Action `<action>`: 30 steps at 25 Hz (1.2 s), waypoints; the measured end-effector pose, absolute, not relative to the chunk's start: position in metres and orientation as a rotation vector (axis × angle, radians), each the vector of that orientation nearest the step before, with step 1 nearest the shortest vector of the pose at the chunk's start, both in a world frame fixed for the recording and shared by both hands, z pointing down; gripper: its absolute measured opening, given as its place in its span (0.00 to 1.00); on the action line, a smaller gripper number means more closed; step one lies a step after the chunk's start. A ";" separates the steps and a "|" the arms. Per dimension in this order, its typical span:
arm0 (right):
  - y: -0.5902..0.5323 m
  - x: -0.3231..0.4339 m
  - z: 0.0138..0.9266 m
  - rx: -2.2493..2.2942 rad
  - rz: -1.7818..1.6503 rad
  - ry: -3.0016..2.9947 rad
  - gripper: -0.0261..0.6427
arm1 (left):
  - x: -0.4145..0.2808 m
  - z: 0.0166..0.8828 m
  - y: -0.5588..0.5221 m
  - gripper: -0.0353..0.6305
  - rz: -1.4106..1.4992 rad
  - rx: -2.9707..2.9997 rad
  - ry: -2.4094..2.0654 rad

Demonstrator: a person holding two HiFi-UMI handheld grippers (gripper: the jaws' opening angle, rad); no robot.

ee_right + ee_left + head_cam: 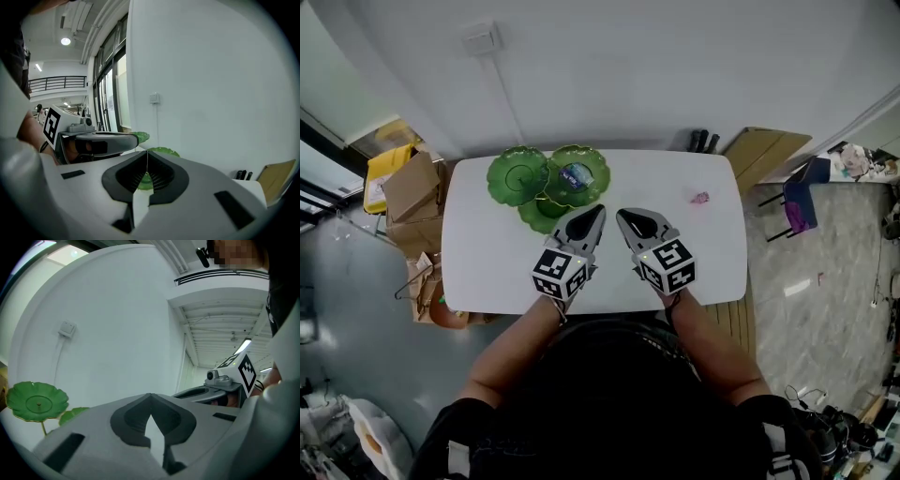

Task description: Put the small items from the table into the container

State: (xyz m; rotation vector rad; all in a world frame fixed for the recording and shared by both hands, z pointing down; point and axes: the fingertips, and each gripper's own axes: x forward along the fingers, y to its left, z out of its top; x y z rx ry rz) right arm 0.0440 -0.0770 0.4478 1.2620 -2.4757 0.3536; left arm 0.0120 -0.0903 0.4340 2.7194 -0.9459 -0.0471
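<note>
A green lotus-leaf container (pixel 546 181) of three dishes stands at the table's far left part; a small blue item (pixel 574 175) lies in its right dish. A small pink item (pixel 700 198) lies alone on the white table (pixel 497 253), far right. My left gripper (pixel 599 209) and right gripper (pixel 622 215) hover side by side over the table's middle, both shut and holding nothing, tips close to the container's near edge. In the left gripper view the jaws of that gripper (pixel 150 395) meet, with a green dish (pixel 36 401) at left. The right gripper (pixel 147 153) points at a green dish (pixel 164 152).
Cardboard boxes (pixel 414 190) are stacked beside the table's left end. A flat cardboard sheet (pixel 766 150) and dark objects (pixel 705 141) lean at the wall behind the table's right corner. A chair with purple cloth (pixel 797 204) stands on the right.
</note>
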 end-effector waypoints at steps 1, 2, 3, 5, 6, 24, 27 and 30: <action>-0.078 0.059 0.448 1.267 0.359 -2.478 0.07 | 0.027 0.435 -0.090 0.06 -0.037 2.722 -0.939; -0.080 0.074 0.447 1.271 0.367 -2.482 0.07 | 0.042 0.436 -0.090 0.06 -0.026 2.724 -0.935; -0.080 0.089 0.447 1.272 0.375 -2.485 0.07 | 0.057 0.437 -0.090 0.06 -0.016 2.723 -0.932; -0.081 0.121 0.448 1.266 0.387 -2.491 0.07 | 0.087 0.440 -0.088 0.06 -0.004 2.717 -0.932; -0.081 0.138 0.448 1.264 0.392 -2.494 0.07 | 0.103 0.441 -0.087 0.06 0.000 2.712 -0.934; -0.086 0.347 0.470 1.192 0.535 -2.546 0.07 | 0.293 0.471 -0.070 0.06 0.179 2.686 -0.927; -0.093 0.355 0.487 1.188 0.559 -2.504 0.07 | 0.300 0.482 -0.077 0.06 0.199 2.675 -0.906; -0.102 0.361 0.507 1.177 0.566 -2.448 0.07 | 0.306 0.496 -0.089 0.06 0.206 2.650 -0.890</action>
